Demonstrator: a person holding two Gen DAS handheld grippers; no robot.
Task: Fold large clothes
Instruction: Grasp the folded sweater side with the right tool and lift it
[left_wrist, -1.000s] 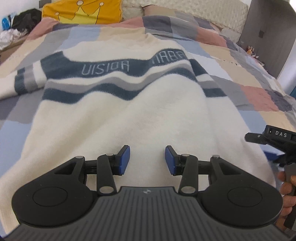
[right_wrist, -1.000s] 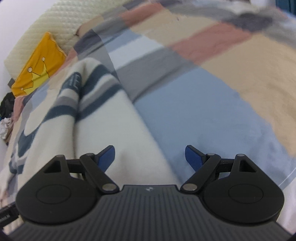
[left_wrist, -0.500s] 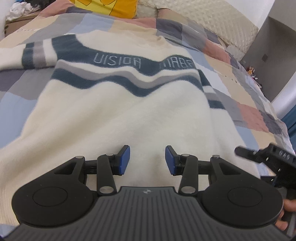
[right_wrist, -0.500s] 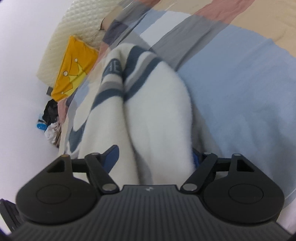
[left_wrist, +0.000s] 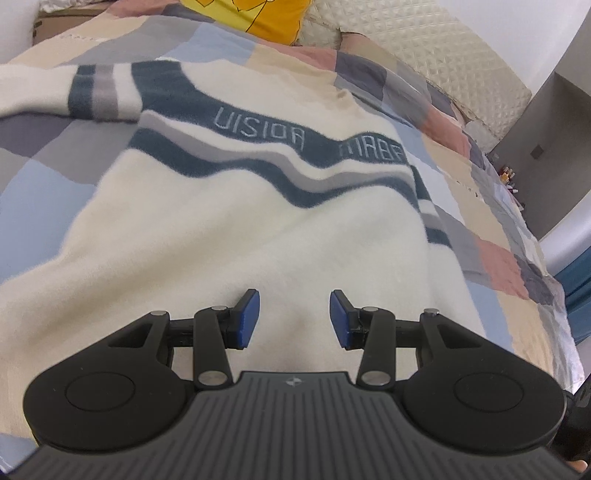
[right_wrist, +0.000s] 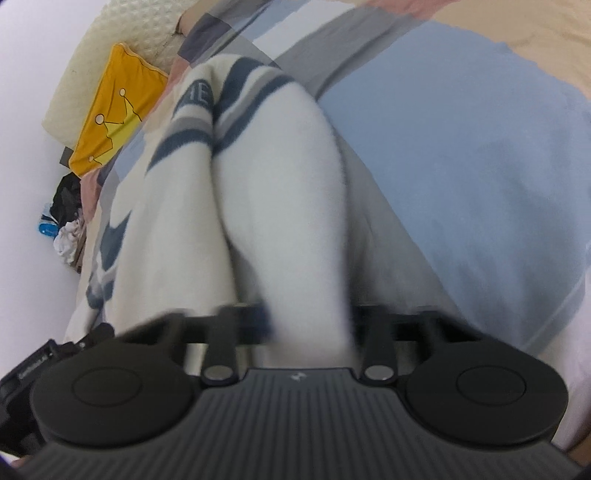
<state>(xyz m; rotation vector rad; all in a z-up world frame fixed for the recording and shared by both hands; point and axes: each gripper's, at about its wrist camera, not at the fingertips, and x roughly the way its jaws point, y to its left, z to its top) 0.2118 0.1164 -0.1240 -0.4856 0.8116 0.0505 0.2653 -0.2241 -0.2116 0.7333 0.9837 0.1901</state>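
Observation:
A cream fleece sweater (left_wrist: 258, 229) with dark blue and grey wavy stripes and pale lettering lies spread on the patchwork bedspread (left_wrist: 37, 177). My left gripper (left_wrist: 294, 319) hovers over its plain lower part, open, with nothing pinched between the blue pads. In the right wrist view the sweater's (right_wrist: 280, 184) side edge rises as a thick ridge that runs straight between the fingers of my right gripper (right_wrist: 308, 325). Its jaws are closing, blurred, and press on that ridge from both sides.
A yellow cushion with a crown (right_wrist: 114, 107) leans on the cream quilted headboard (left_wrist: 443, 55). A dark cabinet (left_wrist: 546, 122) stands beyond the bed's right side. A heap of clothes (right_wrist: 66, 206) lies past the bed's far left. Bare blue bedspread (right_wrist: 461, 166) spreads right of the sweater.
The right gripper moved onto the sweater's side edge and its wide jaws closed in on a raised fold. The left view rolled and shifted; the right gripper has slipped out of it.

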